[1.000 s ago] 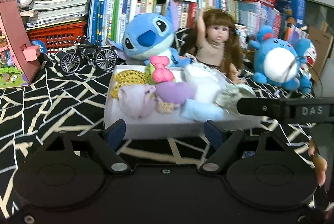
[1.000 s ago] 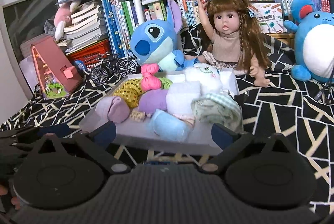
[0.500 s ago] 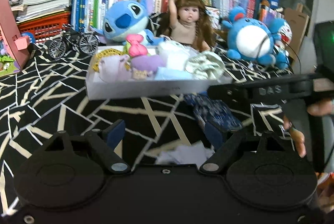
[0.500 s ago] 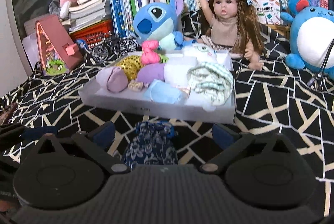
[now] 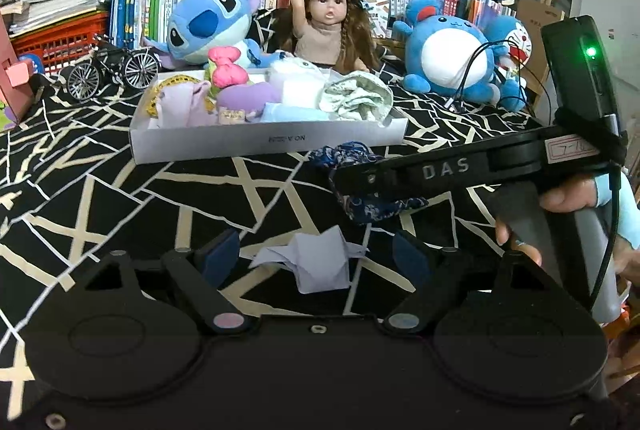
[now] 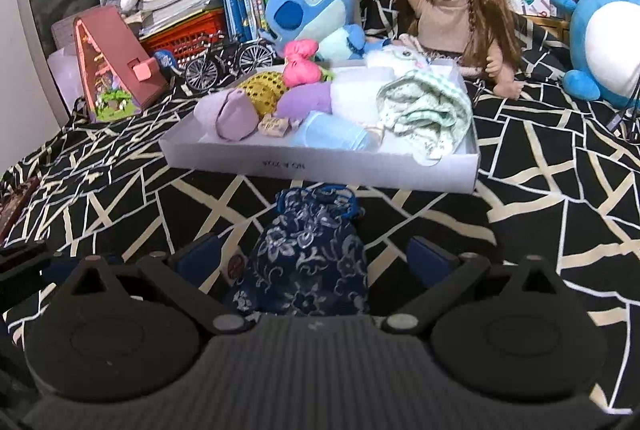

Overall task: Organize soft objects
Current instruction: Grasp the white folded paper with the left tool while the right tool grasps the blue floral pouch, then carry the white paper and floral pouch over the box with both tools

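Observation:
A white box [image 5: 264,139] [image 6: 320,165] holds several soft items: a pink pouch [image 5: 226,71], purple pouches, a yellow sequin pouch [image 6: 262,89], a green-white cloth [image 6: 426,111]. A dark blue floral pouch [image 6: 308,254] lies on the patterned cloth in front of the box, between the open fingers of my right gripper [image 6: 316,258]. My left gripper [image 5: 316,258] is open, with a white folded paper piece [image 5: 316,262] lying between its fingers. In the left wrist view the right gripper's body hides part of the blue pouch [image 5: 348,157].
Behind the box stand a blue Stitch plush [image 5: 208,25], a doll [image 5: 332,25], a round blue plush [image 5: 448,65], a small model bicycle [image 5: 112,69] and bookshelves. A red toy house [image 6: 112,65] stands at the left.
Both grippers have pulled back from the box and come down toward the cloth. The blue pouch and the white paper piece have come into view between their fingers.

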Available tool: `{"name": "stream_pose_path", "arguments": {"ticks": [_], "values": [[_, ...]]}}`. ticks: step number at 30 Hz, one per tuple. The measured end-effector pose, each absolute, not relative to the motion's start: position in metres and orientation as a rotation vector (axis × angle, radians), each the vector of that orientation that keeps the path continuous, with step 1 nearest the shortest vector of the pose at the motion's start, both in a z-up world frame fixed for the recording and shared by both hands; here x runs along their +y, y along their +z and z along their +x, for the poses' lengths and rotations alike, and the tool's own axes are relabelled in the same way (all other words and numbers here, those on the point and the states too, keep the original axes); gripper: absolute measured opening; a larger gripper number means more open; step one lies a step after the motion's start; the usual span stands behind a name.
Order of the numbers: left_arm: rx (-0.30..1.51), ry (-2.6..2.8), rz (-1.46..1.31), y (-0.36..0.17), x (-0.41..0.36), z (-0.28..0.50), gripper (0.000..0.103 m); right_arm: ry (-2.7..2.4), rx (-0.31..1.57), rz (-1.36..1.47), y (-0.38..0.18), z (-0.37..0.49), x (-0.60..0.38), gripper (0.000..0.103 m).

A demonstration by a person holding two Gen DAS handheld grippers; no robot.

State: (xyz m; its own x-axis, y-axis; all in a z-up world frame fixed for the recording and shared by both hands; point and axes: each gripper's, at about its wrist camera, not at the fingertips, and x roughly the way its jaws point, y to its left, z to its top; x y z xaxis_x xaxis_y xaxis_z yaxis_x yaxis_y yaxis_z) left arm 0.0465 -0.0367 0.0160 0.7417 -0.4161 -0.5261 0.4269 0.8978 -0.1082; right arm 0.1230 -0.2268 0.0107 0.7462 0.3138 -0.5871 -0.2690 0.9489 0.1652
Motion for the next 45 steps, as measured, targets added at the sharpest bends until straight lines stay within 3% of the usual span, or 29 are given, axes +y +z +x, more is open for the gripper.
{"name": "stream_pose_path", "arguments": {"ticks": [5, 7, 11, 29, 36, 45], "values": [[0.593, -0.478, 0.024, 0.010, -0.044, 0.050, 0.072, 0.326, 0.663, 0.068, 0.008, 0.124, -0.224, 0.099], [0.610, -0.485, 0.022, 0.008, -0.046, 0.052, 0.052, 0.325, 0.669, 0.068, 0.008, 0.125, -0.224, 0.094], [0.638, -0.495, -0.011, 0.005, -0.044, 0.055, 0.042, 0.333, 0.678, 0.073, 0.008, 0.122, -0.228, 0.084], [0.593, -0.416, -0.023, 0.010, -0.029, 0.061, 0.040, 0.014, 0.663, 0.052, 0.014, 0.114, -0.279, 0.085], [0.582, -0.361, -0.043, 0.016, -0.021, 0.071, 0.040, 0.197, 0.589, 0.119, 0.024, 0.105, -0.272, 0.102], [0.581, -0.302, -0.028, 0.016, -0.020, 0.078, 0.040, 0.229, 0.629, -0.026, 0.013, 0.129, -0.231, 0.103]]}}
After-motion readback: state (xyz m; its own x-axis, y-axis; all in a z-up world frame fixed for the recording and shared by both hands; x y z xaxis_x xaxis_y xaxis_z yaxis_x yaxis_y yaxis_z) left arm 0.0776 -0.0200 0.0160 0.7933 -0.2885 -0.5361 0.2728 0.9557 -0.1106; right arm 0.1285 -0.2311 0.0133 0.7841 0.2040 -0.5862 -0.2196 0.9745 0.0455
